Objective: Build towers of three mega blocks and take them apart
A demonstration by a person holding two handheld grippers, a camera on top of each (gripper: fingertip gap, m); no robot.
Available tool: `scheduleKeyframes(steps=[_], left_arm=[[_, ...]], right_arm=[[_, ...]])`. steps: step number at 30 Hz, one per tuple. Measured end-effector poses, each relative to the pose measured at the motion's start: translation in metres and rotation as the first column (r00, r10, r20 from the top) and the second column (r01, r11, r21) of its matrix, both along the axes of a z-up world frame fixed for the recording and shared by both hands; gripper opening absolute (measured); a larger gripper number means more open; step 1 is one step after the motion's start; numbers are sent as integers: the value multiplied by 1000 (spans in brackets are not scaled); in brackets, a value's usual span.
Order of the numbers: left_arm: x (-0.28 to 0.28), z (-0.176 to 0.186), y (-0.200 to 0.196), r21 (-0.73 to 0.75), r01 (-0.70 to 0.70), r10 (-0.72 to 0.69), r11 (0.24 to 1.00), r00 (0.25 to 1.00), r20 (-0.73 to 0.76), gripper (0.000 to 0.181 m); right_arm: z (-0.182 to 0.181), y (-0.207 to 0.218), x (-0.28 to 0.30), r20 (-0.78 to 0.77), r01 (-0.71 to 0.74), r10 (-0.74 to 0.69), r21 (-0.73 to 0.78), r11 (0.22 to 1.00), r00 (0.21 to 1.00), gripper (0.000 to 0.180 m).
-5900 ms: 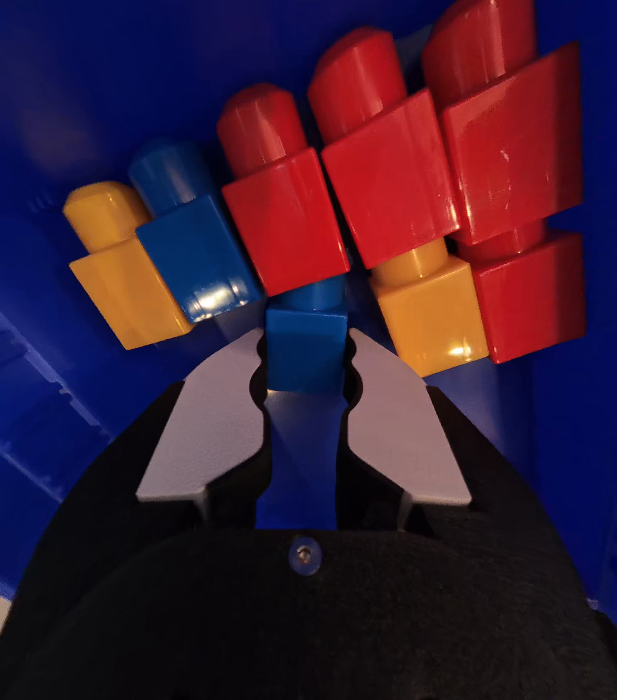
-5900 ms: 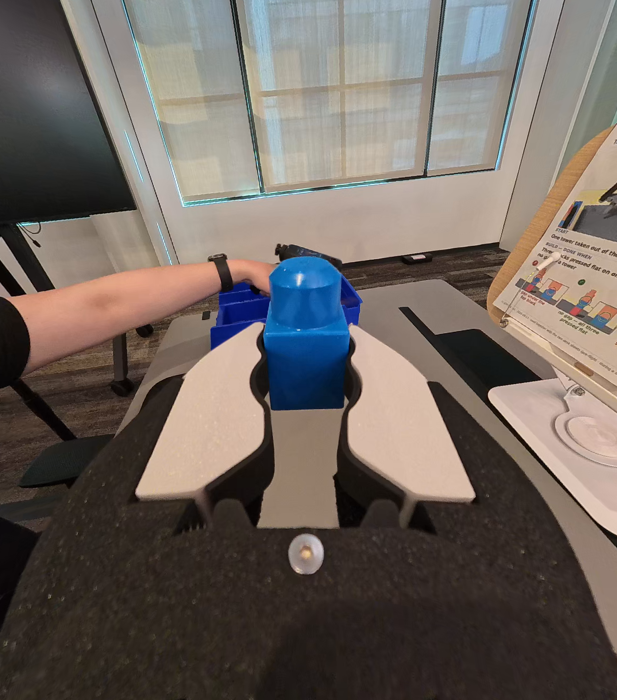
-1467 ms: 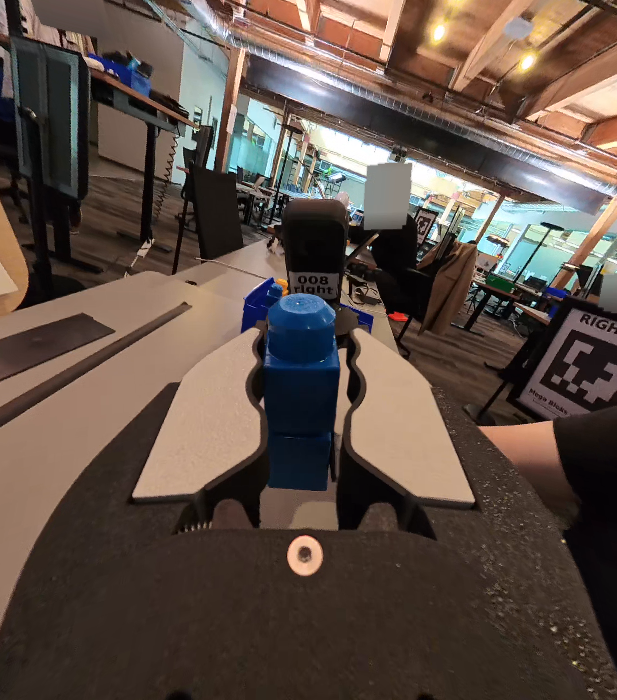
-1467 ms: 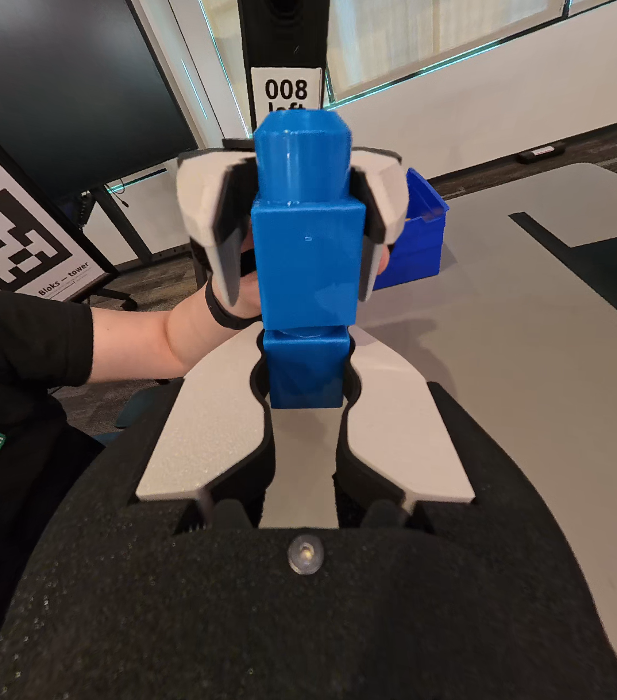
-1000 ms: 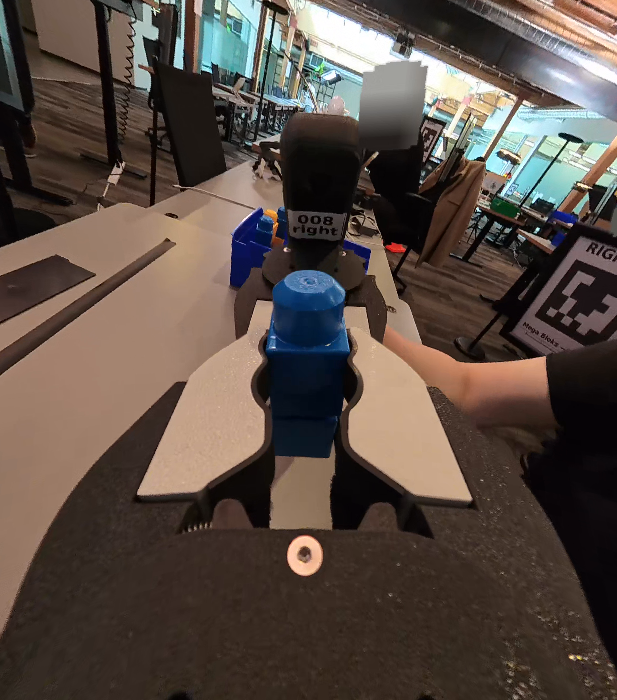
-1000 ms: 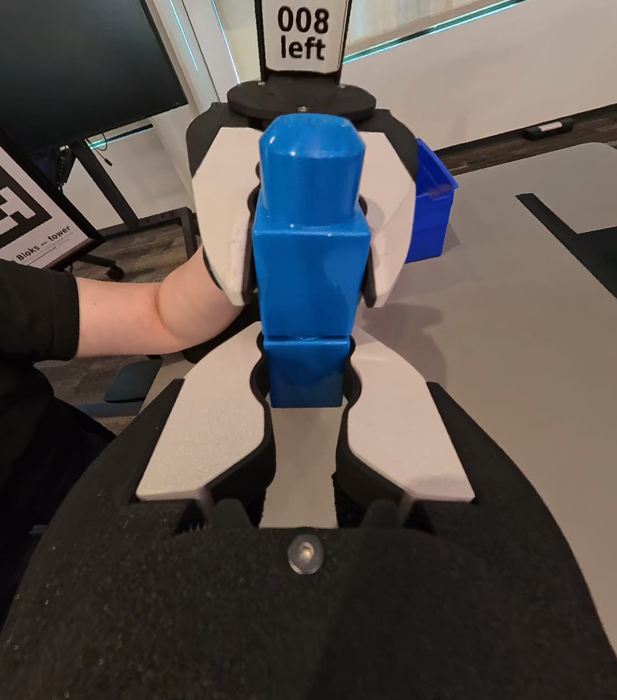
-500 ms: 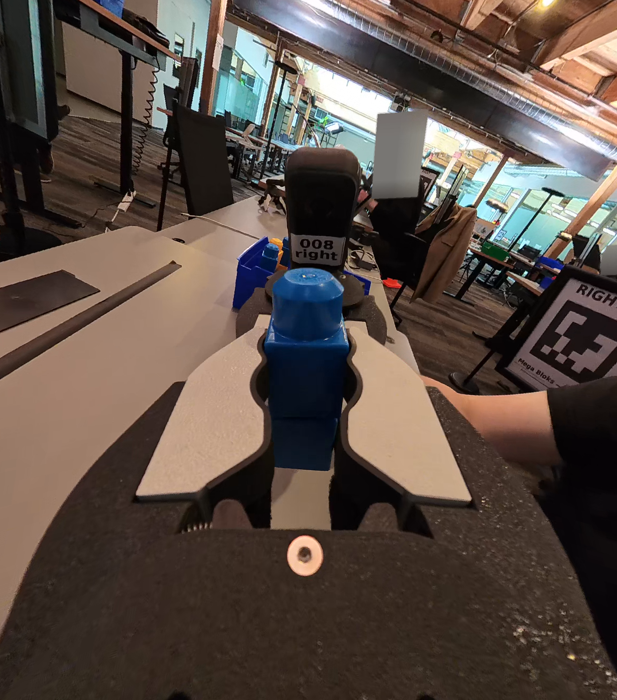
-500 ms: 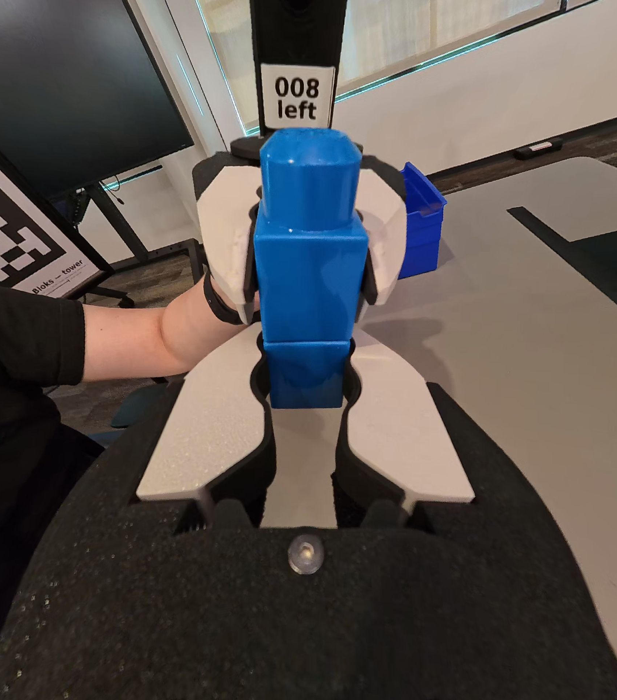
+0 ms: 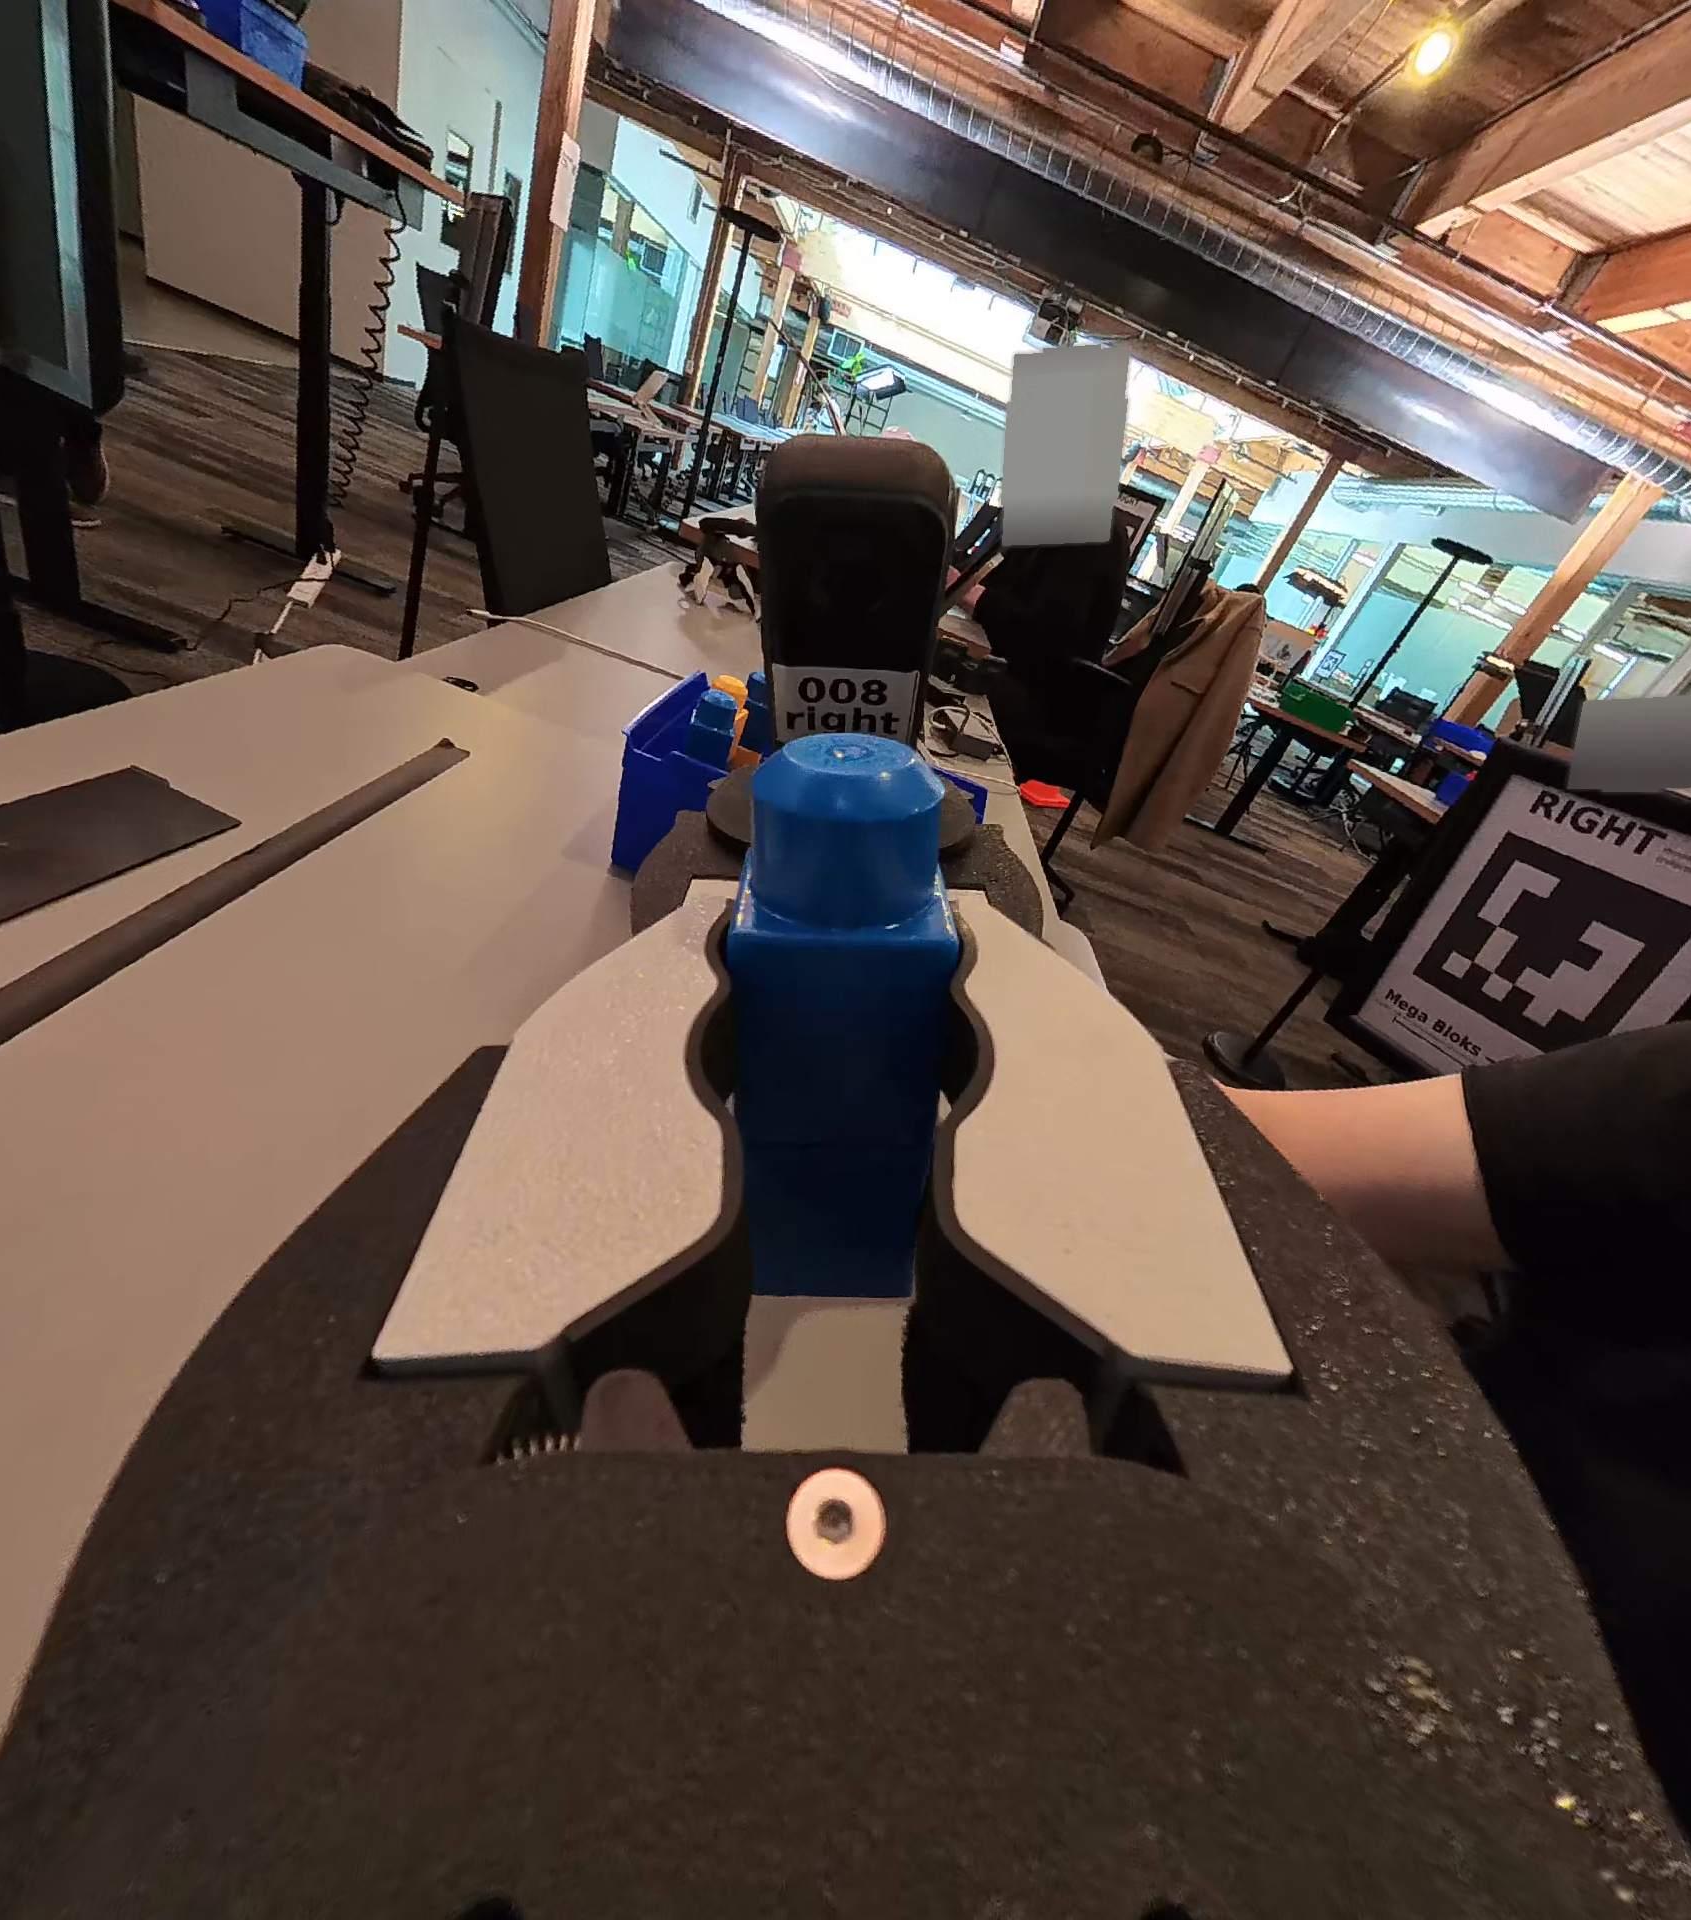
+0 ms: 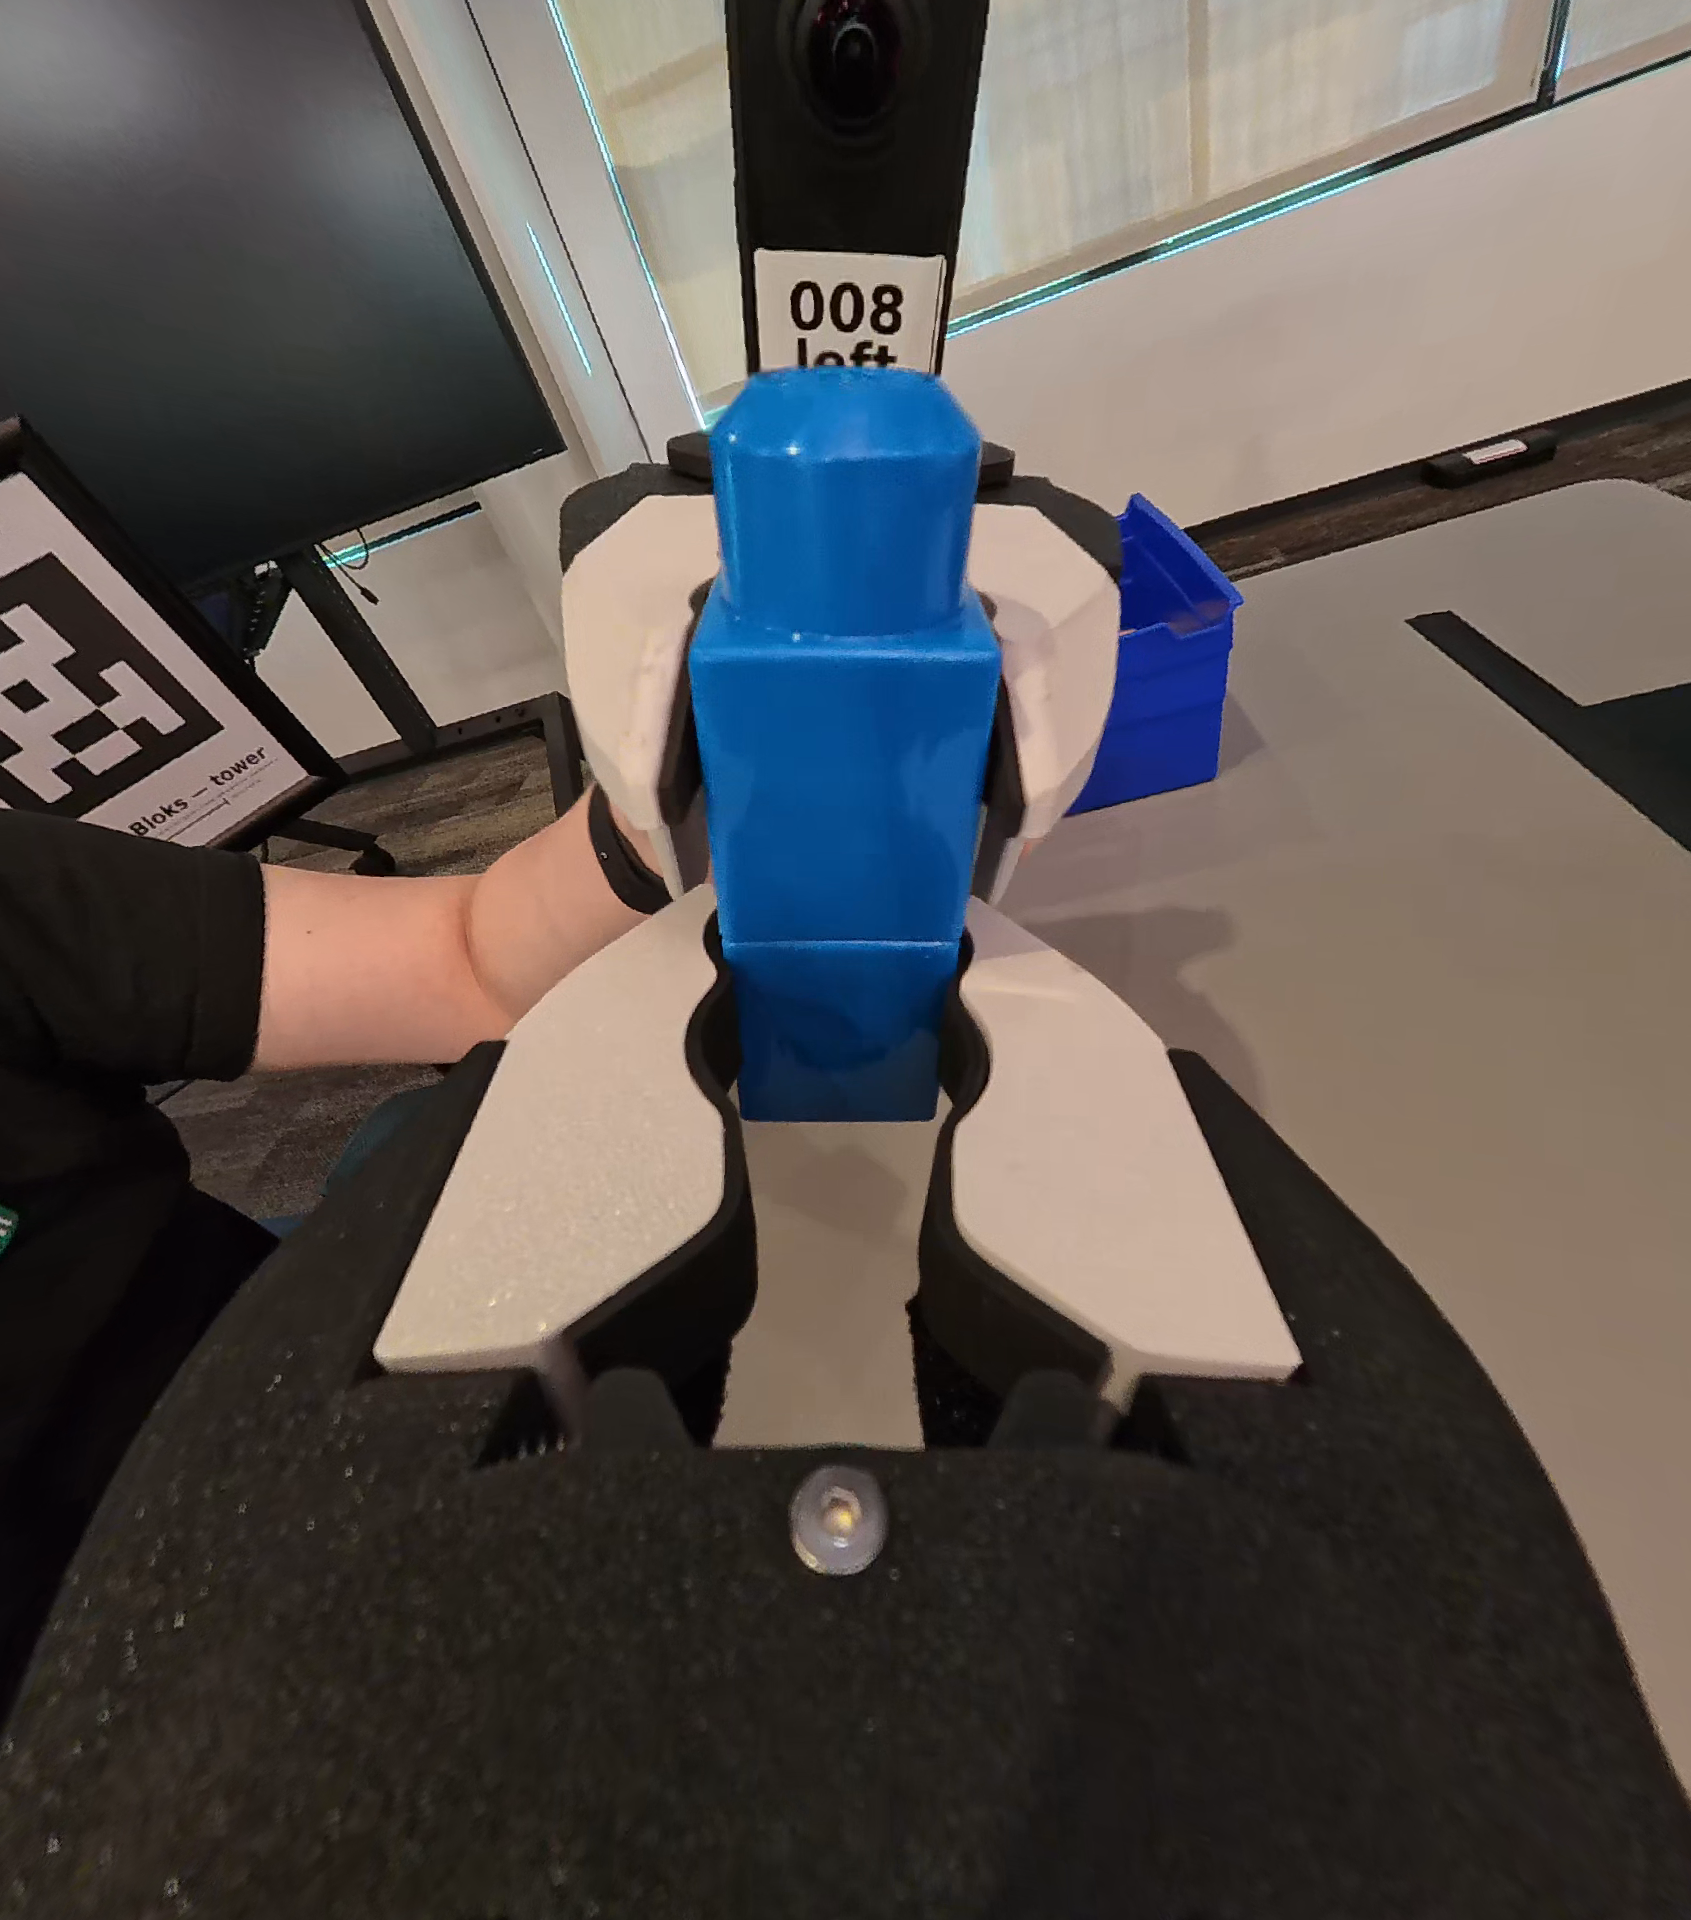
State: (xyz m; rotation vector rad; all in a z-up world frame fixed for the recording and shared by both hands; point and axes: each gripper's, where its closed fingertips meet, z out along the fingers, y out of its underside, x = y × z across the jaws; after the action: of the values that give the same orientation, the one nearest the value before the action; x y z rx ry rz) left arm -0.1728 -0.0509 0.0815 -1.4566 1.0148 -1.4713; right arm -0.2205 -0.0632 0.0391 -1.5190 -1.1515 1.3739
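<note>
Blue glossy plastic all round, so expecting slick faces and next to no weight. Clamping the upper block (image 10: 841, 769) with the left tongs (image 9: 841, 935), squeezing its two flat side walls just under the stud. Gripping the lower block (image 10: 836, 1049) with the right tongs (image 10: 838, 966) the same way, coming in from the opposite side. Holding the pair up in the air over the grey surface (image 10: 1443, 1039), not touching it, with a blue bin (image 10: 1168, 675) further back near the edge.

Not spotting any gap at the seam, so reading the two as seated flush. Guessing at either two out of three for this tower, or just starting to pull it apart. Honestly not managing to tell which.

Treating these as stiff, hollow and not fragile, so probably not risking anything by squeezing firmly. Worrying more about sliding or twisting on those shiny walls. Taking hold mid-wall on the flat sides, never on the rounded stud. Keeping both grips square to the stack, and pushing or pulling straight along its axis rather than levering the joint sideways.
</note>
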Motion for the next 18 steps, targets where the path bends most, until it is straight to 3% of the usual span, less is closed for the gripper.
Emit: scheduleKeyframes(steps=[14, 17, 18], left_arm=[[2, 1, 2, -1, -32, 32, 999, 999, 8, 36], [3, 6, -5, -12, -11, 11, 1000, 1000, 0, 36], [3, 11, -9, -29, 6, -6, 1000, 1000, 11, 47]], right_arm=[[-1, 0, 3, 7, -12, 12, -14, 1000, 1000, 34], [5, -7, 3, -30, -71, 69, -40, 997, 997, 34], [10, -10, 5, -67, -106, 102, -60, 993, 993, 34]])
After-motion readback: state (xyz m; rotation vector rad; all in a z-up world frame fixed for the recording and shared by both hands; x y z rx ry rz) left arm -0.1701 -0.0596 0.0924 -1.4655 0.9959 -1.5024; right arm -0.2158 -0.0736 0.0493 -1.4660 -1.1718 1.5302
